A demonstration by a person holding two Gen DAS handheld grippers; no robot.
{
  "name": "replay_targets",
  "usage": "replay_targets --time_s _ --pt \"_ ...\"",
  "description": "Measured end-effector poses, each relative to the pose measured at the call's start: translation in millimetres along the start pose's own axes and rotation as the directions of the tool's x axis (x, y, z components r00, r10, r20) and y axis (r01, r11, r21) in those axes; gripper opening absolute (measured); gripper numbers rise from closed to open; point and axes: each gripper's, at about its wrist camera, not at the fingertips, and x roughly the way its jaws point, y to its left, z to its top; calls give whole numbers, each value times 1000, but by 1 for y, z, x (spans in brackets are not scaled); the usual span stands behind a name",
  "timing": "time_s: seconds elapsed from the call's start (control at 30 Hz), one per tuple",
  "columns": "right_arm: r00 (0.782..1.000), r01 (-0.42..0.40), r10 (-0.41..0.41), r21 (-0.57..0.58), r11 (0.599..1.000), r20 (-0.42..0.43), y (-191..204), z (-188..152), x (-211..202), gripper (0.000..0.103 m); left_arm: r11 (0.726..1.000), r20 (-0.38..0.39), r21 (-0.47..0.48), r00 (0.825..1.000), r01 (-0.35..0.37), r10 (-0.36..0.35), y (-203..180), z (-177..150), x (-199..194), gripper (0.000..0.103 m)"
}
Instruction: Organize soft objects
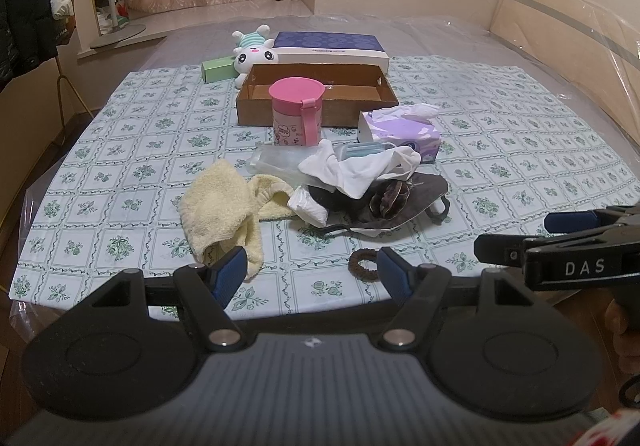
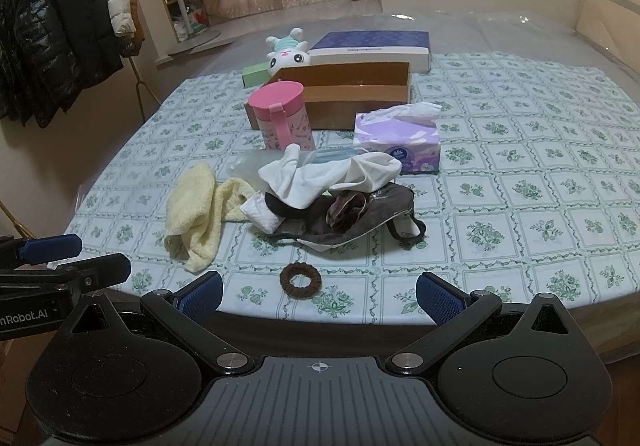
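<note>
We see the pale yellow terry towel (image 1: 222, 206) crumpled at the left of a heap mid-tablecloth, touching a white cloth (image 1: 360, 166) draped over a grey fabric eye mask (image 1: 400, 202). A brown scrunchie (image 2: 300, 277) lies nearer us. Our left gripper (image 1: 312, 274) and right gripper (image 2: 318, 292) hover empty, fingers spread apart.

Left tool (image 1: 310, 274) and right tool (image 2: 318, 292) side by side, jaws spread wide, empty.
</note>
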Motion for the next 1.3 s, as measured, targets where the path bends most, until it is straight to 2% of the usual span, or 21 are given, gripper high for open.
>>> replay_targets --time_s 0.9,1.3 --pt "1000 -6 6 2 1000 3 -2 3 1 103 1000 -2 -5 1000 -3 3 -1 -5 9 70" --pt "991 -83 85 -25 996 100 -9 0 14 102 1000 -24 -27 1000 -11 10 14 -6 23 70"
